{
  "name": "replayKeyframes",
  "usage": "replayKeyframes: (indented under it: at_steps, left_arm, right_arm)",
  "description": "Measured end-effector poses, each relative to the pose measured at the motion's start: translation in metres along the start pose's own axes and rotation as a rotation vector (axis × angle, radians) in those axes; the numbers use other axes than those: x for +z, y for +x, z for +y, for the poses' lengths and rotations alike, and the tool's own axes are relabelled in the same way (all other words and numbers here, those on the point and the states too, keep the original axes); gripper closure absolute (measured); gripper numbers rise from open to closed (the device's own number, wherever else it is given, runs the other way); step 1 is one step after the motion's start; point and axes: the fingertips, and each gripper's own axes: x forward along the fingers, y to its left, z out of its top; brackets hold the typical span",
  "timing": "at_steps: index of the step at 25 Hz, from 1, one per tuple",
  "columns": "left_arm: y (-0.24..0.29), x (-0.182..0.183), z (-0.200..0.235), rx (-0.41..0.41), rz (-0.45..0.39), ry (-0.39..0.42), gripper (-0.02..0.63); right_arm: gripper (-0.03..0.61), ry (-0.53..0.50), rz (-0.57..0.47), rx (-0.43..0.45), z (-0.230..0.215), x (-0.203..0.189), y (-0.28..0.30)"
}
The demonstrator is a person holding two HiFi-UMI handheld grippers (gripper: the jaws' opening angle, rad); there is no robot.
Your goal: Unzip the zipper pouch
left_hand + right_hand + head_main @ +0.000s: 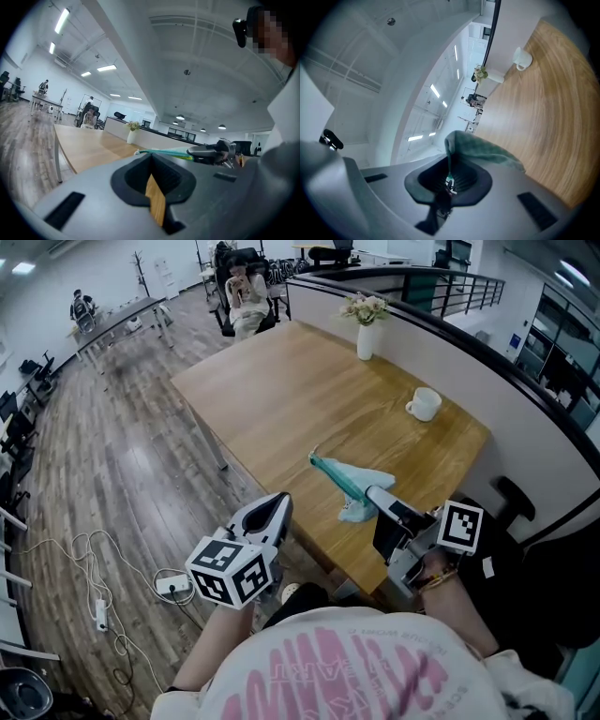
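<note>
A teal zipper pouch (352, 482) hangs lifted over the near edge of the wooden table (281, 399), with its far end pointing up and away. My right gripper (378, 500) is shut on its near end. In the right gripper view the small zipper pull (450, 183) sits pinched between the jaws of this gripper (449, 176), and the teal fabric (487, 150) drapes over the upper jaw. My left gripper (270, 510) is off the table's left edge, over the floor, shut and holding nothing. From the left gripper (152, 161) the pouch (168, 152) and right gripper (211, 151) show to the right.
A white mug (424, 403) and a white vase of flowers (366, 329) stand farther back on the table. A curved wall with a railing runs along the right. Cables and a power strip (98, 615) lie on the floor at left. A person (246, 292) sits far back.
</note>
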Motion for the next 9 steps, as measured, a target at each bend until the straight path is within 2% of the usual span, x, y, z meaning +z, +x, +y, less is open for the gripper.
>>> replayKeyframes:
  at_steps: [5, 9]
  left_arm:
    - [-0.004, -0.005, -0.004, -0.009, -0.005, -0.003, 0.612]
    - [0.009, -0.001, -0.002, -0.011, -0.002, -0.009, 0.612]
  right_arm:
    - [0.568, -0.005, 0.013, 0.012, 0.002, -0.008, -0.003]
    - [0.568, -0.005, 0.026, 0.017, 0.000, 0.001, 0.002]
